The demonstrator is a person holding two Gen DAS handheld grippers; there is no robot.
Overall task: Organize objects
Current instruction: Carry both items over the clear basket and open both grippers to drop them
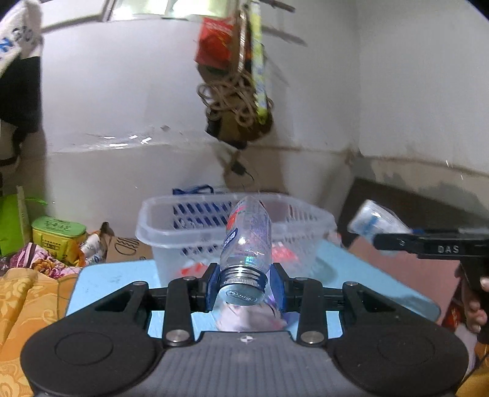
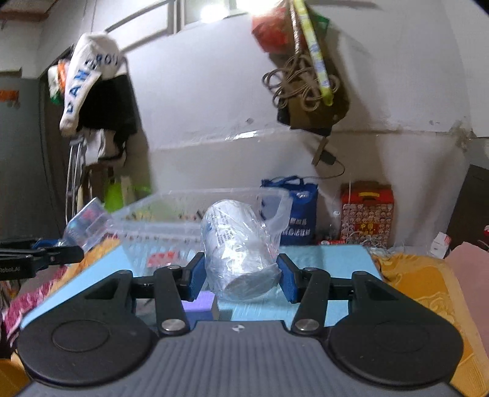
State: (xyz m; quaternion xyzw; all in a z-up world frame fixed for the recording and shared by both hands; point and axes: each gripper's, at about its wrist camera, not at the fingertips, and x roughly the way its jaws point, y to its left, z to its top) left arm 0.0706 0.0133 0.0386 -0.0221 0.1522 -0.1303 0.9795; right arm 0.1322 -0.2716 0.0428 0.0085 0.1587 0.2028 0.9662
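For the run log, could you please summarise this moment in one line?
left tongs: bottle | right tongs: wrapped jar | basket ahead

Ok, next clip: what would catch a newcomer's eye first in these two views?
Each claw is shut on something at frame centre: the left claw grips a clear bottle near its metal cap, cap toward the camera, and the right claw holds a plastic-wrapped white cylinder. Just beyond both sits a translucent slotted basket on the light-blue tabletop. Above, a tangle of cord hangs on the white wall.

White wall [image 2: 198,100], window [image 2: 211,9] bright above, clothes [image 2: 94,91] hanging left, dark cabinet [image 1: 412,207] right.
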